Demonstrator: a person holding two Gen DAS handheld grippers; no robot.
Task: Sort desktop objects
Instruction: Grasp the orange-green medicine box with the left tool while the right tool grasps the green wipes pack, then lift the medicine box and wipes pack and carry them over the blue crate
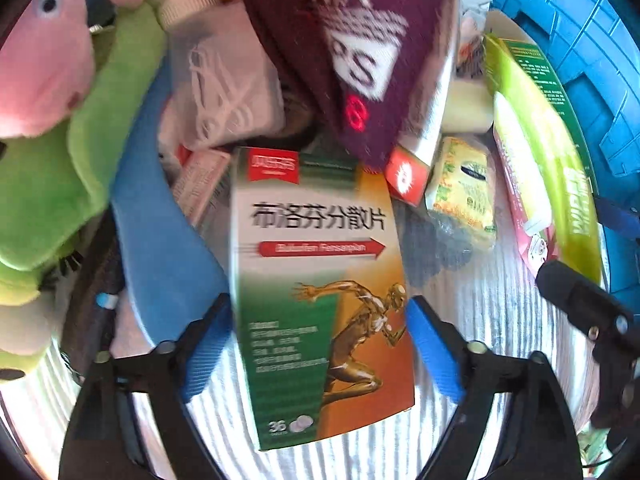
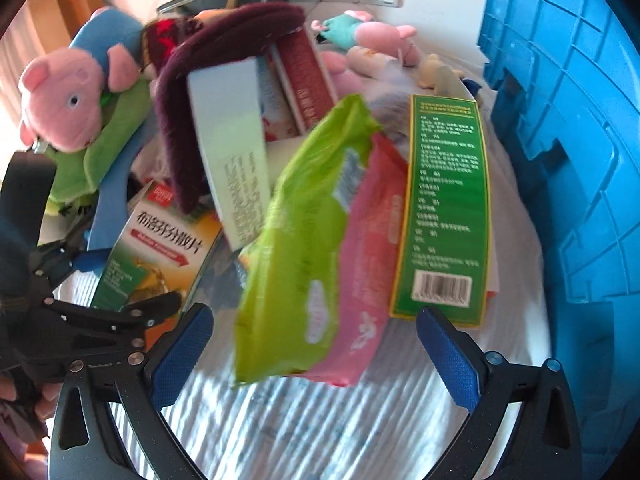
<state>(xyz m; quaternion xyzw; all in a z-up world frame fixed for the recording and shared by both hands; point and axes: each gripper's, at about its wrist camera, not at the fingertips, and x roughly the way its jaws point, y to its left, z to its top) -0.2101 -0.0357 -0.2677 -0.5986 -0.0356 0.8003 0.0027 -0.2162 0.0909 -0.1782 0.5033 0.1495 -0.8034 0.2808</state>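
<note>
A green, white and orange medicine box (image 1: 320, 280) with a running golden figure lies on the striped cloth. My left gripper (image 1: 320, 316) has a blue finger on each side of it, touching its edges. It also shows in the right wrist view (image 2: 160, 256), with the left gripper (image 2: 104, 280) around it. My right gripper (image 2: 316, 340) is open, with a green wipes pack (image 2: 296, 248) and a pink wipes pack (image 2: 372, 248) lying between its fingers, untouched. A green box (image 2: 444, 208) lies to their right.
A dark red knit sock (image 1: 344, 52) drapes over a white box (image 2: 232, 148). A pink pig plush in green (image 1: 60, 100) lies at the left. A blue crate (image 2: 568, 120) stands at the right. More plush toys (image 2: 368, 40) lie at the back.
</note>
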